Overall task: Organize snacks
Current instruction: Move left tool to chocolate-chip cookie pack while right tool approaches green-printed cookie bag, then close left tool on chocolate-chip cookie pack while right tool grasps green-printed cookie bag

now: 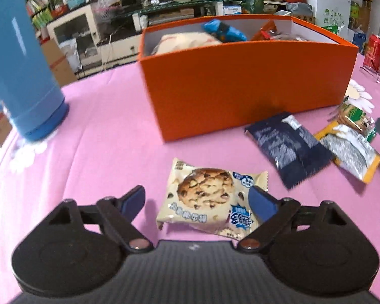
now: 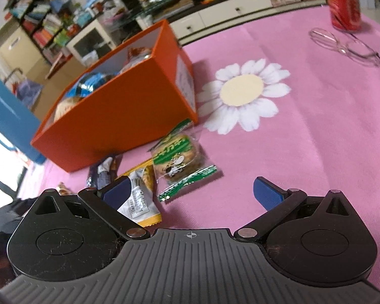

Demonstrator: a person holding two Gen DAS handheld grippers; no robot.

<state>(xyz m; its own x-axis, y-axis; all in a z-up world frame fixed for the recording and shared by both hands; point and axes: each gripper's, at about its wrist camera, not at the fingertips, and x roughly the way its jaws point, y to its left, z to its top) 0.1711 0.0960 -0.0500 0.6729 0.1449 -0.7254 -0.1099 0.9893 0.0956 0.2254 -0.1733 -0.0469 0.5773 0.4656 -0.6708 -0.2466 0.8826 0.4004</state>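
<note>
Now the left tongs [image 1: 197, 200] hang spread over the cookie packet [image 1: 210, 197], low in the centre of the left wrist view: one blue pad sits clear on the pink table [image 1: 101, 131] to its left, the other overlaps the packet's right edge, and nothing is pinched yet. That packet looks light and puffy, a slick film pillow with a brittle chocolate-chip cookie inside, so a hard squeeze across the middle risks crumbs. Better, I reckon, to bite a crimped end seal or close gently across the narrow width.

Beyond it, upper centre, stands the orange box [image 1: 240, 81], already holding a few packets. To the right lie the dark blue sachet [image 1: 288, 147] and the yellow-edged sachet [image 1: 352, 152].

The right wrist view gives what the left barely shows: the green-wrapped biscuit pack [image 2: 179, 162] in mid-frame, the right tongs [image 2: 192, 192] spread and empty just below it, plus spectacles [image 2: 347, 45] and a red can [image 2: 344, 2] at upper right. The cookie packet is only a sliver there, at the left.
</note>
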